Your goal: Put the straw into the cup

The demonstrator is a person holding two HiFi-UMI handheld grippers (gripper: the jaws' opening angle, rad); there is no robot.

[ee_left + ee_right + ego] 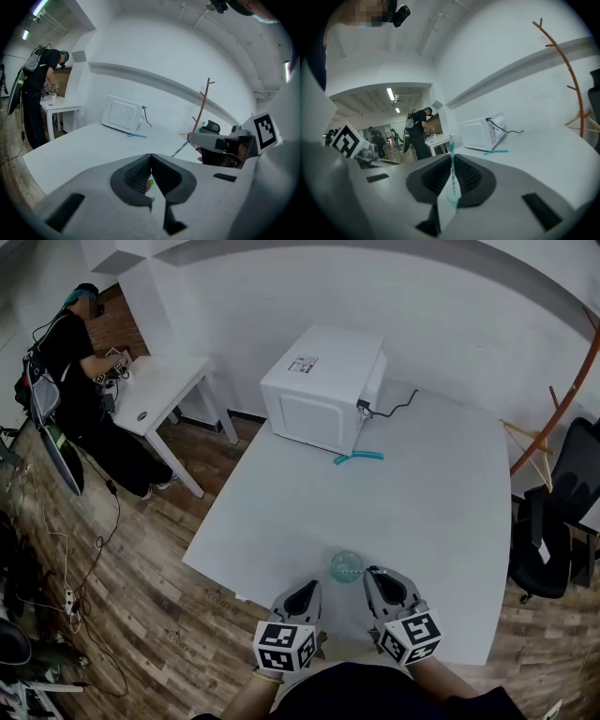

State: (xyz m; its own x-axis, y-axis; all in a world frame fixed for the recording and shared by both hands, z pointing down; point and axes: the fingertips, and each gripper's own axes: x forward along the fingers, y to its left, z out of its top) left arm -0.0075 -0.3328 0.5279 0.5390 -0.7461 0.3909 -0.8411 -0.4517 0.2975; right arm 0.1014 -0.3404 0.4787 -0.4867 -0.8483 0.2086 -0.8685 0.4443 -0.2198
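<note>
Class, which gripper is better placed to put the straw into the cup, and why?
Right. The right gripper is shut on the striped straw, close beside the cup. The left gripper has its jaws together with no straw between them.

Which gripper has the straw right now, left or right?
The right gripper, its jaws shut on the striped straw. The left gripper has its jaws together with no straw between them.
</note>
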